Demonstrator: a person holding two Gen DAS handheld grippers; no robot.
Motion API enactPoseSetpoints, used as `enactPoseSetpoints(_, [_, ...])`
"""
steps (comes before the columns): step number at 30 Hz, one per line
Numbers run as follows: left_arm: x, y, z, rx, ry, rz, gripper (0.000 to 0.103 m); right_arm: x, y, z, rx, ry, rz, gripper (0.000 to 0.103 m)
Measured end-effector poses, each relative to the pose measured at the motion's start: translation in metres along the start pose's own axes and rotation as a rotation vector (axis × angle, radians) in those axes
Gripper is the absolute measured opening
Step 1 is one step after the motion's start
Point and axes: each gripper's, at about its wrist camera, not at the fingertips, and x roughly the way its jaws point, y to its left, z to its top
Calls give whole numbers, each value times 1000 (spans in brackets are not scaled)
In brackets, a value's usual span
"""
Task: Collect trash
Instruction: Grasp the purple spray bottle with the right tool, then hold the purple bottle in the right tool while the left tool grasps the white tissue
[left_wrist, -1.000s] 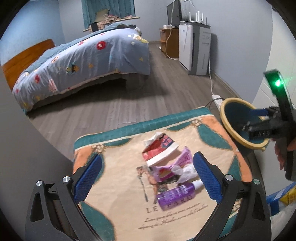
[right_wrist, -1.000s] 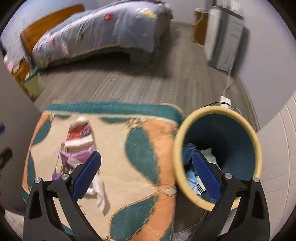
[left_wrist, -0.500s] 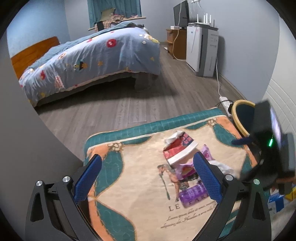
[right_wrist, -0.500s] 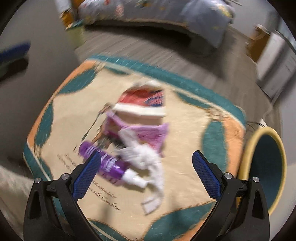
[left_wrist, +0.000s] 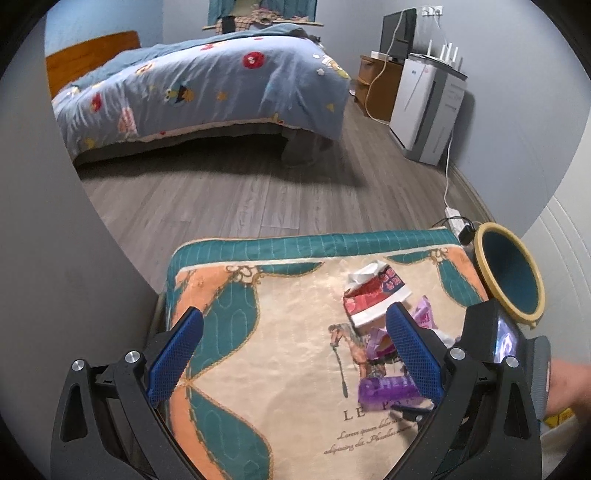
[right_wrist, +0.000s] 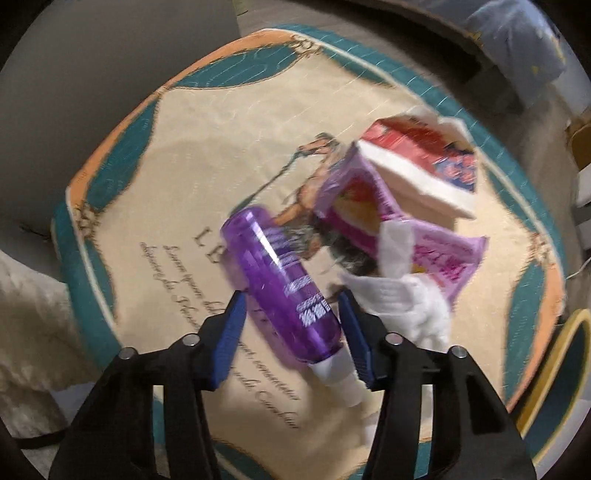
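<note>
Bedroom floorboards run back to a bed with a blue patterned quilt (left_wrist: 207, 85), and in front stands a small worktop (right_wrist: 192, 122) under a quilted cloth of cream, teal and orange. Trash lies bunched toward the worktop's bin-side half: a red and white carton (right_wrist: 421, 155), a purple snack wrapper (right_wrist: 373, 210), crumpled white tissue (right_wrist: 402, 299) and a purple spray bottle (right_wrist: 284, 288). The yellow-rimmed bin (left_wrist: 511, 275) stands just off the worktop's far right corner as the left wrist sees it.

The right gripper (right_wrist: 291, 332) points steeply down over the bottle. Its blue fingers (right_wrist: 231, 339) have just been closing and now bracket the bottle's lower body near the white nozzle; the frame is smeared, so I cannot tell whether the pads already press on it. The bottle's long axis runs slantwise through the gap, nozzle toward the camera, so the fingers cross its width, which suits a grip. The tissue touches the far finger and could be caught with it.

The left gripper (left_wrist: 295, 354) hangs wide and empty above the worktop's near edge, farther from the bottle. The way to the bin looks unobstructed.
</note>
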Motion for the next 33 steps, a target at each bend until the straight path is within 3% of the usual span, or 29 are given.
enactPoseSetpoints(7, [3,0,-1,-8,14,-6,98,16,18,10,-64,-2,-87,51])
enactPoseSetpoints(10, [2,0,-1,2,11,9,98,14,20,10,-58,1,-72,36])
enactPoseSetpoints(14, [4,2,0,-28,18,-12,98,-3,11,10,-3,-23,-34,34])
enactPoseSetpoints(25, [22,-40,-4,61,56,-25,98,-91,-64,-22,241,-216,-38,32])
enactPoseSetpoints(33, [58,-98,-18,191,120,-65,98,-122,-113,-42,376,-318,-78,32])
